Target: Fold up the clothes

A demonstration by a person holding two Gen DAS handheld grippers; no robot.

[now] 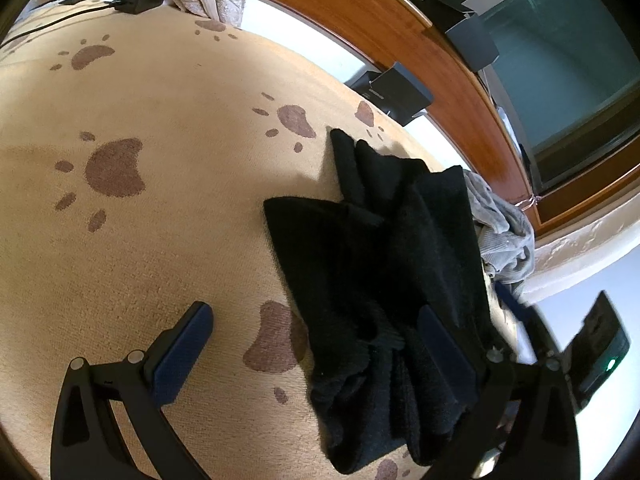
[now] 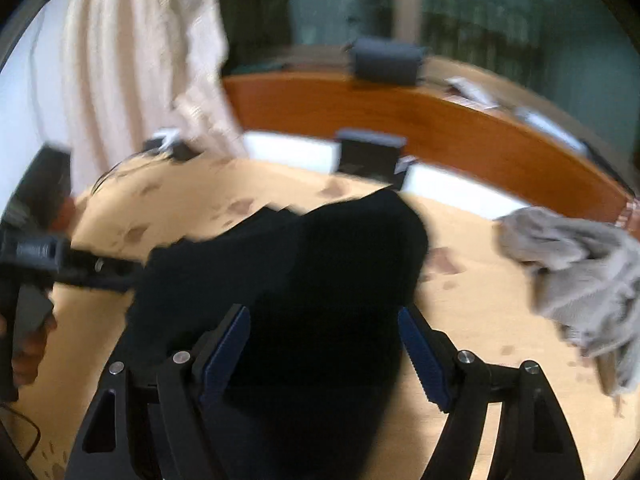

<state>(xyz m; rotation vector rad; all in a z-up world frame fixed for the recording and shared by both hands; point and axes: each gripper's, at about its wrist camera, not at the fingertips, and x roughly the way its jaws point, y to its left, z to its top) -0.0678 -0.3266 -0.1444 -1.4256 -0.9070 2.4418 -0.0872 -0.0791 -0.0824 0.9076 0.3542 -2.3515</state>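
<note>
Both claws stand apart: left claw (image 1: 316, 356), right claw (image 2: 324, 344). Lower onto the crumpled black garment (image 1: 380, 264), pinch one edge, then spread it flat mid-blanket (image 1: 160, 240).

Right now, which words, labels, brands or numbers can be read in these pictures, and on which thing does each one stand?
Nothing can be read for certain.
Black cardboard box behind the beige paw-print blanket: one line of pale print, too small to read.
Left hand-held gripper: pale lettering on its body, too blurred to read.
</note>
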